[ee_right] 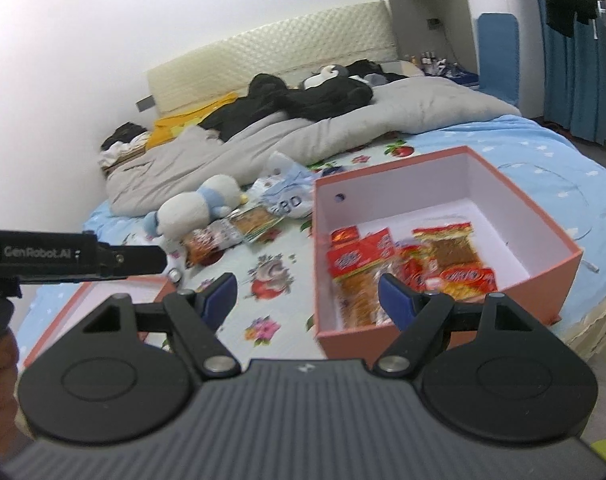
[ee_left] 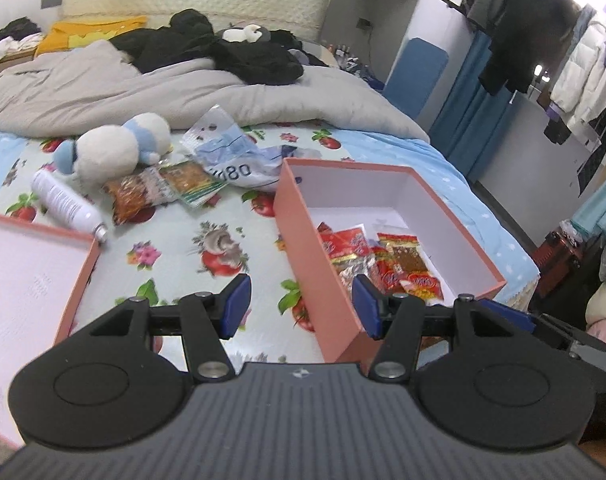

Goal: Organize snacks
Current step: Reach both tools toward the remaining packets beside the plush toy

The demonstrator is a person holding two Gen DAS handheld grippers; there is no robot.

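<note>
The pink cardboard box sits open on the floral bedsheet, holding a heap of red and orange snack packets with clear windows. Two more snack packets lie outside at its ten o'clock, beside the white plush toy and spray can. The left gripper and right gripper both have their jaws spread wide, holding nothing.
</note>
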